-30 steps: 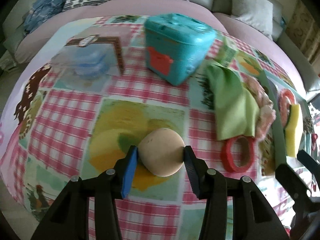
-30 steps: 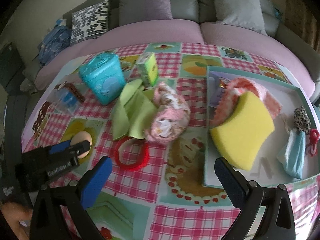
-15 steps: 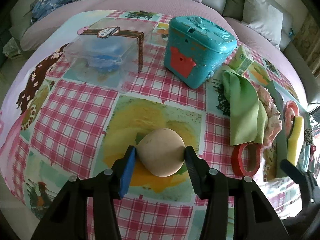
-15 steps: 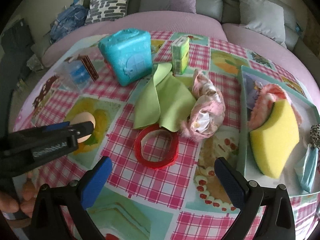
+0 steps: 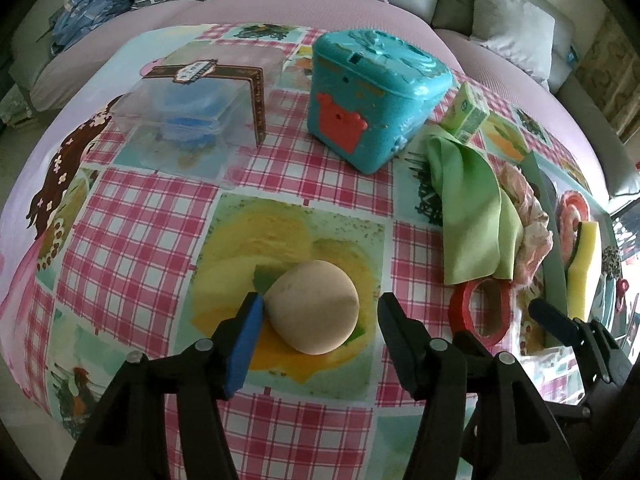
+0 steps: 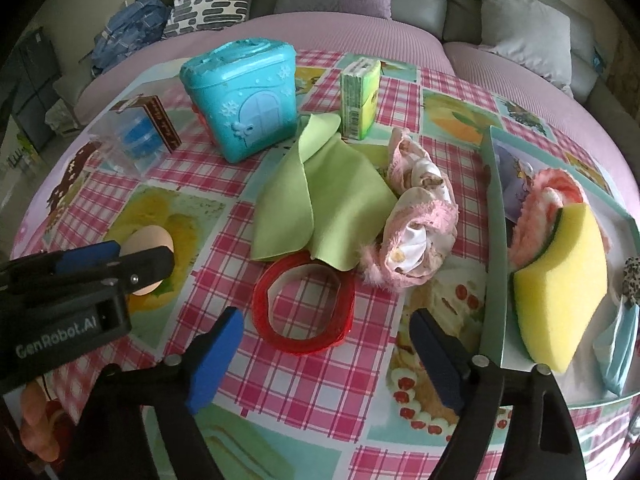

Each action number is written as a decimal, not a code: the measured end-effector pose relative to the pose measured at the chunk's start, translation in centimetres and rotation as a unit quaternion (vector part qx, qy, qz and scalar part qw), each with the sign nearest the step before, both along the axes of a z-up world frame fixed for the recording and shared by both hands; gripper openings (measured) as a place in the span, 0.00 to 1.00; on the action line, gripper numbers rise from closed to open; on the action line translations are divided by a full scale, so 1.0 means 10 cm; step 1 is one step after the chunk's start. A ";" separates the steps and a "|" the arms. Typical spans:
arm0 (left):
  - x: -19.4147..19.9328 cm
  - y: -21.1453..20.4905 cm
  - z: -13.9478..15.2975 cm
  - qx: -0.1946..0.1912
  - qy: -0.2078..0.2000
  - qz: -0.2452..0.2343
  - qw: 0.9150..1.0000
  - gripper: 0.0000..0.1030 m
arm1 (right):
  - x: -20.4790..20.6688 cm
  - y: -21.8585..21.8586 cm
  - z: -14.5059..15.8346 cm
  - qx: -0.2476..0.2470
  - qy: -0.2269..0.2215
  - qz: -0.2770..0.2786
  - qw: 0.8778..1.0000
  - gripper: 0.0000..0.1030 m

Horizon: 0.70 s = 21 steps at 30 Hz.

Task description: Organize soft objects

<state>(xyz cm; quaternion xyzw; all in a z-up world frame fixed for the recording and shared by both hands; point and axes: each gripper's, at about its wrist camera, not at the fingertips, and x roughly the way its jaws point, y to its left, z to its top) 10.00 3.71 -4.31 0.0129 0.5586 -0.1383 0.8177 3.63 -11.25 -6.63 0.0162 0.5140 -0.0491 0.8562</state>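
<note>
The left gripper (image 5: 320,316), clamped on the beige foam egg (image 5: 314,307) a second ago, is opening and leaves it on the tablecloth (image 5: 132,248), apparently unsorted, while the empty right gripper (image 6: 326,346) closes toward the red ring (image 6: 305,304).

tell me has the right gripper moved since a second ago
Yes. The right gripper, jaws closing with nothing between them, has shifted left from the tray toward the red ring.

Right wrist view: left gripper (image 6: 150,258) covers most of the beige ball (image 6: 148,240). Green cloth (image 6: 320,204) overlaps the red ring's (image 6: 304,308) top. Tray (image 6: 494,240) cut off at right edge.
</note>
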 end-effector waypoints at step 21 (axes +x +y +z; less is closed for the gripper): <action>0.01 -0.16 -0.13 0.048 -0.001 -0.021 0.999 0.60 | 0.05 0.08 -0.06 -0.003 0.011 0.013 1.000 0.63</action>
